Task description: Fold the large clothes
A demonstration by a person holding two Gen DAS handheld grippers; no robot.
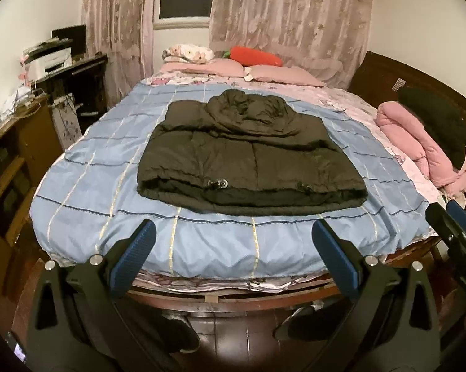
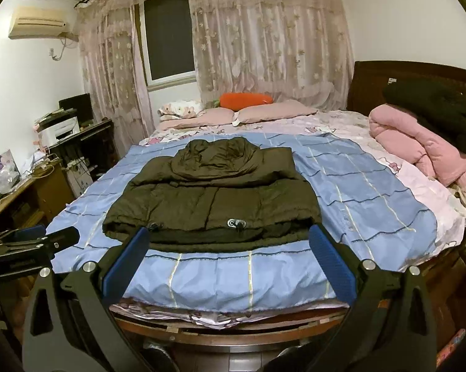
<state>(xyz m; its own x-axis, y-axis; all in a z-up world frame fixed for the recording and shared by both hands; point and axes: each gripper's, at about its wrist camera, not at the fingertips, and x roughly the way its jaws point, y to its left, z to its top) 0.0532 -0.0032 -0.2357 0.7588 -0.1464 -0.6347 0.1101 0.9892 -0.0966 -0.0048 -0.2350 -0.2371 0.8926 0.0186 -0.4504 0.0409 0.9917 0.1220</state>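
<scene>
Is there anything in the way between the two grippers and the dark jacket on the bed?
Nothing visible. Only bare blue bedspread lies between the open left gripper, the open right gripper and the dark jacket.

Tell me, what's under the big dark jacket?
The dark jacket lies on a blue checked bedspread, which shows all around it. The patch right beneath the jacket is covered, so anything hidden there can't be seen.

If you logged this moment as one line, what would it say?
jacket: folded, on bed | left tongs: open, empty, off bed edge | right tongs: open, empty, near hem
</scene>
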